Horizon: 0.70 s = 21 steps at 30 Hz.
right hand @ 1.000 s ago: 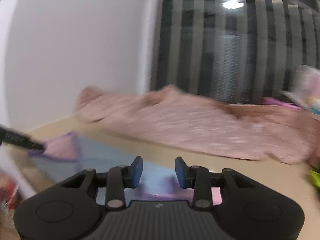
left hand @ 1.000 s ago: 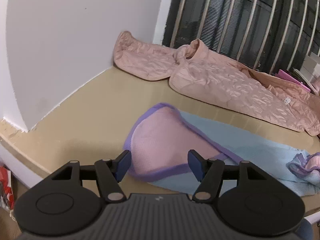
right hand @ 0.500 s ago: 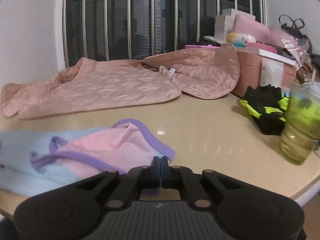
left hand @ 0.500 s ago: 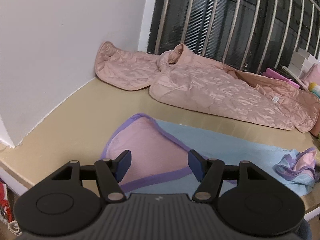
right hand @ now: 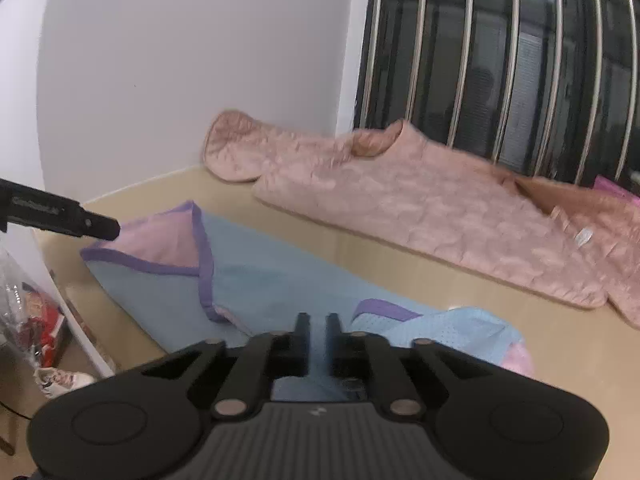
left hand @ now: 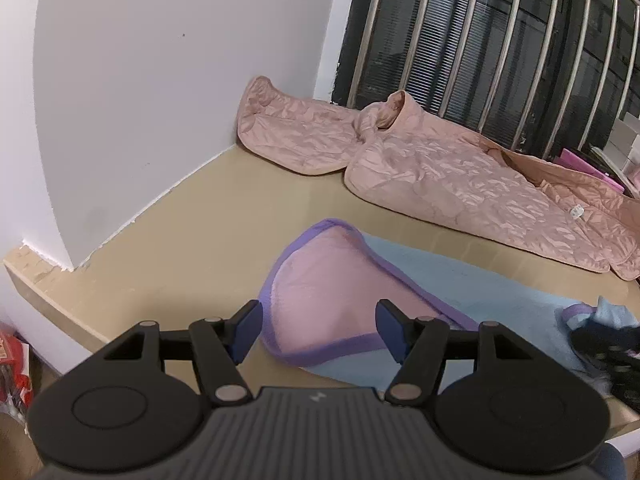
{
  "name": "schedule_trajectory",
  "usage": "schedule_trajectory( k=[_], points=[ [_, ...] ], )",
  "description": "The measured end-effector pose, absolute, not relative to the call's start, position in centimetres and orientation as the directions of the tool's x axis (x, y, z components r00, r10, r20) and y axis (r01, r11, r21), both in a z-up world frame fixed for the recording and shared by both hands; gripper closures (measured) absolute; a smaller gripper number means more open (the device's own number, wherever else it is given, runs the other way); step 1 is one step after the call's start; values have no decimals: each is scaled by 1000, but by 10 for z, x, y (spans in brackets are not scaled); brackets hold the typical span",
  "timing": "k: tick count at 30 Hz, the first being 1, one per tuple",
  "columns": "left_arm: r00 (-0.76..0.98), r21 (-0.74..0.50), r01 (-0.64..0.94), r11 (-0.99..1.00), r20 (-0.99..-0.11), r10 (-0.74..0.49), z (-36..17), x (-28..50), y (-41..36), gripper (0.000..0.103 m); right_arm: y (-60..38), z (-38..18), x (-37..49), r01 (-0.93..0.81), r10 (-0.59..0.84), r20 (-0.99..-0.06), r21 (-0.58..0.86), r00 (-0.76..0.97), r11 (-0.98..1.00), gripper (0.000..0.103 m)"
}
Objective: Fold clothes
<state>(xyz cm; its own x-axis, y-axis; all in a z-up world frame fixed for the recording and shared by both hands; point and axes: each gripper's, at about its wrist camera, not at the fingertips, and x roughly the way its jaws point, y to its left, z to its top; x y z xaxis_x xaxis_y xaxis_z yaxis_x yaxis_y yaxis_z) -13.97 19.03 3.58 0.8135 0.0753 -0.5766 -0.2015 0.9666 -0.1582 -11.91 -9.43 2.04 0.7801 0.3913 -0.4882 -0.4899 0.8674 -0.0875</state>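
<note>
left gripper (left hand: 318, 330): fingers spread wide and released, nothing pressed between them; it hovers over the near left end of the garment, above the pink flap.
right gripper (right hand: 317, 330): fingers close together with a narrow gap that is opening; blue cloth shows through the gap from behind, but whether any fold is pinched i cannot tell.
garment (left hand: 432, 280): light blue mesh piece with purple trim, lying flat along the front part of the tabletop, long side running left to right.
pink flap (left hand: 328, 276): the garment's left end is turned over so its pink inner side faces up, edged in purple.
bunched end (right hand: 440, 326): the garment's right end is crumpled into a small heap of blue, purple and pink, just beyond the right gripper's fingers.
jacket (left hand: 440, 172): pale pink quilted jacket spread out behind the garment, apart from it, one sleeve reaching towards the wall corner.
tabletop (left hand: 208, 216): beige, glossy, its left side meeting a white wall (left hand: 160, 80).
window bars (left hand: 500, 40): metal bars over dark glass behind the jacket.
containers: a clear plastic bag (right hand: 24, 300) sits below the tabletop's left edge with something red inside; its contents are too blurred to name.
other gripper seen from the right camera: the left gripper's black finger (right hand: 64, 216) reaches in from the left edge, its tip at the pink flap's corner.
</note>
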Motion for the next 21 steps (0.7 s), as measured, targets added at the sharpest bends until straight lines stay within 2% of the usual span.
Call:
schedule_trajectory(
  k=[1,4,6,7,8,10,14,18,21],
  points=[
    [814,-156,-201,967,-576,77,36,-140,190,39,-99,26,-127,-484,397,-464,-81,792,871,73],
    [818,-154,-194,969,-570,73,38,-137,190,39,-130,42,-146,-454,417,-364,-18,833,891,73],
    [821,-153,-184,971,-567,67,39,-133,186,39,-156,46,-149,-368,351,-342,16,872,930,73],
    [822,-153,-177,972,-566,61,40,-131,184,39,-165,45,-147,-323,313,-342,28,886,946,78],
    [824,-154,-166,974,-565,51,40,-130,180,39,-173,41,-142,-277,273,-354,39,894,960,90],
    [827,-145,-149,978,-561,43,41,-127,173,39,-179,30,-131,-252,263,-397,81,879,964,98],
    [824,-111,-161,981,-562,72,42,-128,166,39,-158,11,-113,-334,345,-447,106,826,937,98],
    [813,-90,-220,971,-568,131,43,-137,175,39,-138,4,-108,-366,356,-468,75,809,928,97],
    [787,-79,-285,955,-588,186,41,-142,187,39,-154,21,-116,-384,396,-448,123,802,915,87]
  ],
)
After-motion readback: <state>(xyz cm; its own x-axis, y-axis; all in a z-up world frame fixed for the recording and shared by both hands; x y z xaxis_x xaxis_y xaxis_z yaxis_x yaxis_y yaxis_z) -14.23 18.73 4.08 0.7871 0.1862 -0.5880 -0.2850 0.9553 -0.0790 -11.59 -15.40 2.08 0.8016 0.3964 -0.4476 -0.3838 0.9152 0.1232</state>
